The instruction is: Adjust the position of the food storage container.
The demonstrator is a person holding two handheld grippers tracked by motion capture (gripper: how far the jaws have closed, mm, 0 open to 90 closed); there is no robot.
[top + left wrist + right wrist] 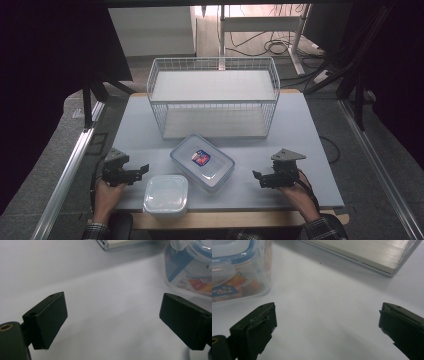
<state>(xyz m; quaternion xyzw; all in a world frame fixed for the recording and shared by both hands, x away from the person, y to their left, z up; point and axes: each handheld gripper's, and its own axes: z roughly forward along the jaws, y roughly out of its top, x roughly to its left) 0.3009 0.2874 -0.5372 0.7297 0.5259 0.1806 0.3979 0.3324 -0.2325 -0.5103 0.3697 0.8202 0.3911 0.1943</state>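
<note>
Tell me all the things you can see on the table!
wire basket: one, white, far middle of the table.
labelled lidded container: one, clear with a blue and red label, centre, in front of the basket.
plain lidded container: one, whitish clear, near edge, left of centre.
table: one, pale grey top.
left hand-held gripper: one, black, jaws open, near left.
right hand-held gripper: one, black, jaws open, near right.
hands: two, each holding a gripper.

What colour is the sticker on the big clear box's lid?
The sticker on the clear rectangular plastic box is blue and red, seen best in the high view.
</note>
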